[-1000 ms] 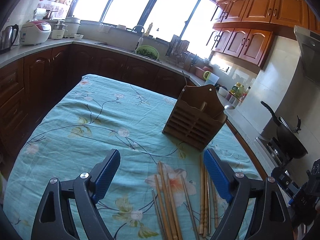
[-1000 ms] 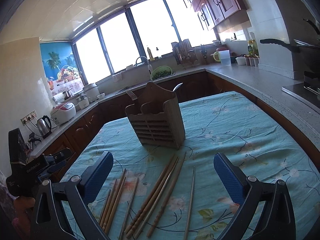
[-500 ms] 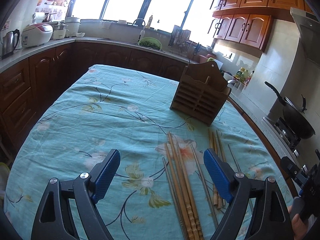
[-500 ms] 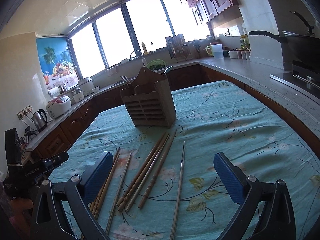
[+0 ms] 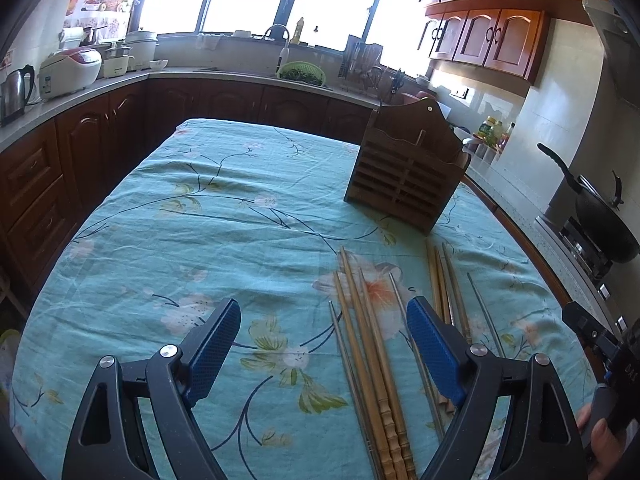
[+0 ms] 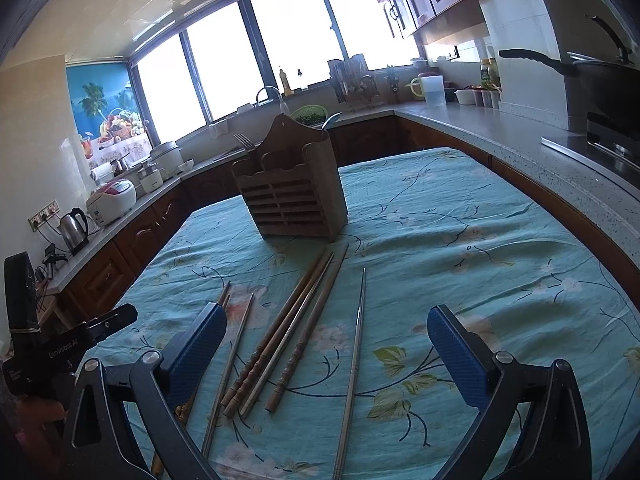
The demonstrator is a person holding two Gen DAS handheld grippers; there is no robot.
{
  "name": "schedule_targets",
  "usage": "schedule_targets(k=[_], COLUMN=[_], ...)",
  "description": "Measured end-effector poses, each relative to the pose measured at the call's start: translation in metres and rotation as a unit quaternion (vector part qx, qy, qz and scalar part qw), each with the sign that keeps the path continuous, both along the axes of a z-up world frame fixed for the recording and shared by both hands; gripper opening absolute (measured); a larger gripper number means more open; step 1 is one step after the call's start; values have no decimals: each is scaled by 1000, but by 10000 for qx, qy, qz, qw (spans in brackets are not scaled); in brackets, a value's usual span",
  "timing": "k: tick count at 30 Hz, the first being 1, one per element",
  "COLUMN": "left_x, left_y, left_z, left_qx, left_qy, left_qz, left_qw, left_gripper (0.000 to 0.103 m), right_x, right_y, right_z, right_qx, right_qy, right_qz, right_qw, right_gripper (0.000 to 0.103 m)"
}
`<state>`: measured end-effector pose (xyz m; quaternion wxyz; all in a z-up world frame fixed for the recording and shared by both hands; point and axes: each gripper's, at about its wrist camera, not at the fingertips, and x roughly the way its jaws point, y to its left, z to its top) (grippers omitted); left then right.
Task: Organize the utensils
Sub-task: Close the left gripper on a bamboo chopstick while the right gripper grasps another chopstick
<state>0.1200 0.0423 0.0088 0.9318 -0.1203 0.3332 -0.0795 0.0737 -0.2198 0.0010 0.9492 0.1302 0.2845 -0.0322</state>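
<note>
Several wooden chopsticks (image 5: 362, 328) and thin metal ones (image 5: 480, 304) lie loose on the teal flowered tablecloth (image 5: 200, 220). Beyond them stands an upright slatted wooden utensil holder (image 5: 404, 176). My left gripper (image 5: 320, 312) hangs open over the near ends of the left bundle and holds nothing. In the right wrist view, my right gripper (image 6: 326, 316) is open above the wooden chopsticks (image 6: 304, 304) and a single metal chopstick (image 6: 358, 332), touching none. A fork (image 6: 244, 142) and a spoon (image 6: 330, 120) stick out of the holder (image 6: 292, 192).
Kitchen counters run around the table on three sides. A rice cooker (image 5: 70, 66) and a kettle (image 6: 76, 224) stand on the left counter. A wok (image 5: 600, 216) sits on the stove at the right. The other hand-held gripper (image 6: 72, 344) shows at the left edge.
The left view has levelled out, so the holder and chopsticks now sit farther ahead of its fingers. The right gripper has sunk slightly toward the chopsticks. Both grippers stay open.
</note>
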Motion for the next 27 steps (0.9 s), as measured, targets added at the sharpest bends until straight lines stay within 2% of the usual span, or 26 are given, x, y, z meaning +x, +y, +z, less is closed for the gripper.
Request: schedule_targets(k=[4, 7, 9, 18, 22, 27], left_x=[15, 28, 39, 91, 115, 141], left_y=[-1, -4, -8, -27, -34, -40], left_z=[2, 4, 5, -1, -10, -21], left_qx=[-21, 39, 96, 231, 277, 285], left_qy=[147, 257, 371, 901, 1155, 1371], left_qz=[27, 23, -47, -468, -580, -609], left_qw=[9999, 9997, 9993, 9946, 9912, 9883], left_gripper=[84, 81, 76, 50, 38, 37], right_x=[8, 17, 24, 65, 86, 115], right_y=[-4, -5, -6, -10, -13, -16], right_z=[-1, -2, -5, -18, -27, -39], right_qx=[53, 130, 200, 331, 411, 412], right_qy=[61, 177, 287, 833, 1084, 1383], right_qz=[-5, 1, 3, 22, 13, 19], right_qw=[10000, 9998, 9994, 9960, 9933, 9895], right_gripper=[97, 84, 74, 45, 40, 37])
